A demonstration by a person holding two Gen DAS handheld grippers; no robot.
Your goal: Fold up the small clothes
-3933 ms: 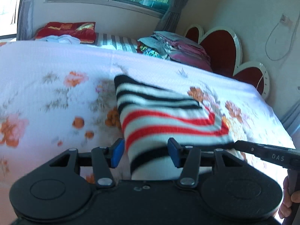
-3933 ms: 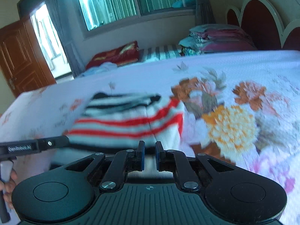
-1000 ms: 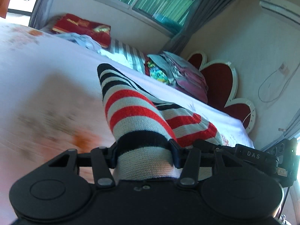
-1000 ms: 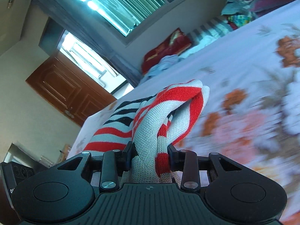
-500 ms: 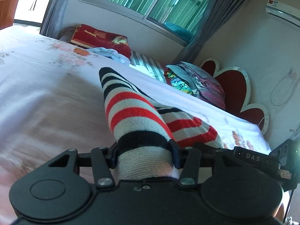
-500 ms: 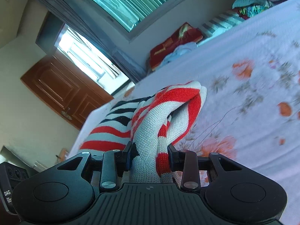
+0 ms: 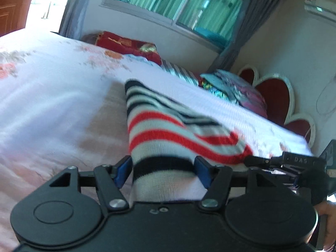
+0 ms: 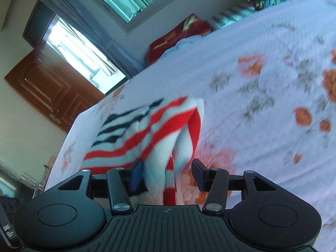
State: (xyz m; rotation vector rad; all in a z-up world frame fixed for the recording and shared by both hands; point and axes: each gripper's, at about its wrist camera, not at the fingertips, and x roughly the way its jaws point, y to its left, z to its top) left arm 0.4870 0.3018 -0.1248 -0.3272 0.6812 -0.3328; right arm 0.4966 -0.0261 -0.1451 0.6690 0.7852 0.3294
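Chunky ribbed knit striped garment (image 7: 168,130), soft and matt, thin woven floral bedsheet (image 8: 262,84), matt black plastic left gripper (image 7: 162,173) with bright metal pivot pins, ridged plastic casing on right gripper (image 8: 166,175), glossy varnished wooden door (image 8: 46,88)

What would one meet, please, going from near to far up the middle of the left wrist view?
Left gripper → striped knit garment → floral bedsheet → striped pillow → window.
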